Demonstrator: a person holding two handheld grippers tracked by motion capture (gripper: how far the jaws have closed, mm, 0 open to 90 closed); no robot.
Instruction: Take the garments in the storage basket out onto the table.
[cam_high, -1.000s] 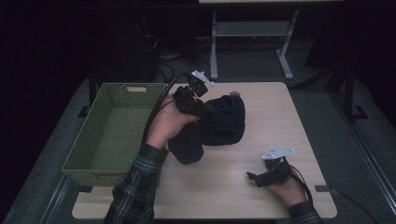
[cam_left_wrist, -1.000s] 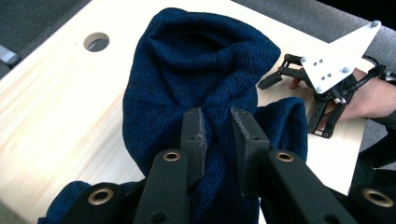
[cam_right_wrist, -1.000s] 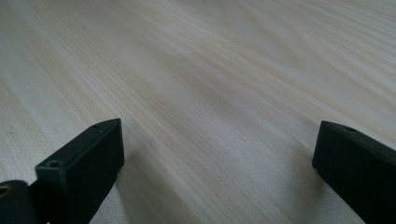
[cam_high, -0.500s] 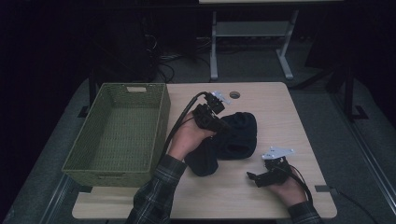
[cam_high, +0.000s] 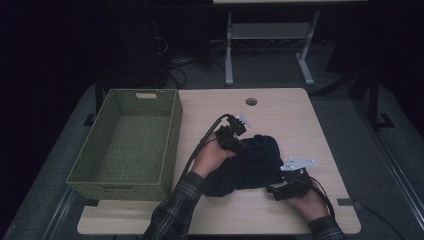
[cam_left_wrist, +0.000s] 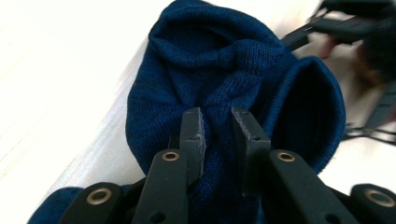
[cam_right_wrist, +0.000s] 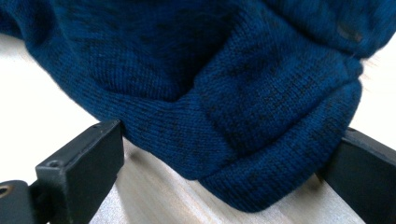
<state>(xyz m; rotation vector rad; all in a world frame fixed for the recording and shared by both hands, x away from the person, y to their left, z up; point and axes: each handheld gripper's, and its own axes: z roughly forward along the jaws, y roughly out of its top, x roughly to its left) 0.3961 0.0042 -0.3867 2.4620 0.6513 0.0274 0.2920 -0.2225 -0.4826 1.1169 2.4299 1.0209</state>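
One dark blue knitted garment (cam_high: 250, 167), bunched on the wooden counter (cam_high: 290, 117), right of centre, between my two hands. I log my left gripper (cam_left_wrist: 218, 122) as clenched on a fold of the knit, jaws nearly together with cloth pinched between them. My right gripper (cam_right_wrist: 224, 154) I log as released: its jaws stand wide apart, a rolled edge of the garment lying between them on the counter. One green woven basket (cam_high: 170, 150) stands at the counter's left edge, apart from the garment.
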